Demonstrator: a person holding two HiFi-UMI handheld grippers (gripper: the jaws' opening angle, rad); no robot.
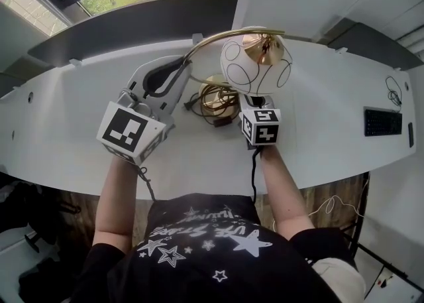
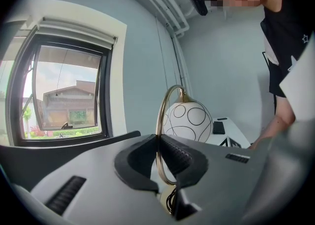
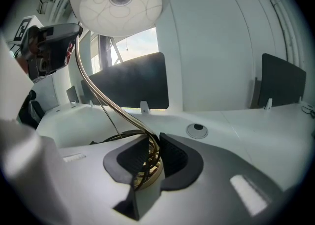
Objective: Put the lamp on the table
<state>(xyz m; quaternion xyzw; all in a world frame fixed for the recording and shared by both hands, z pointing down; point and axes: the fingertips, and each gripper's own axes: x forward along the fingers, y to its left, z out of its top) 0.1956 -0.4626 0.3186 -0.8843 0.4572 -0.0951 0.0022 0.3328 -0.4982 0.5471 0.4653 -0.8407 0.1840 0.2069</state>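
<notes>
The lamp has a white globe shade (image 1: 255,63) with black ring lines, a curved brass arm (image 1: 225,36) and a round brass base (image 1: 215,96) wound with black cord. My left gripper (image 1: 184,69) is shut on the brass arm (image 2: 158,130), with the shade (image 2: 187,120) just beyond it. Under the shade (image 3: 120,0), my right gripper (image 1: 255,104) is shut low on the lamp, its pads against the brass stem and base (image 3: 147,167). The base is low over the white table (image 1: 79,116); whether it rests there I cannot tell.
A black keyboard (image 1: 382,121) lies at the table's right end. Dark partition panels (image 1: 132,23) stand along the far edge, with a window behind them. A round cable grommet (image 3: 198,129) sits in the tabletop beyond the right gripper.
</notes>
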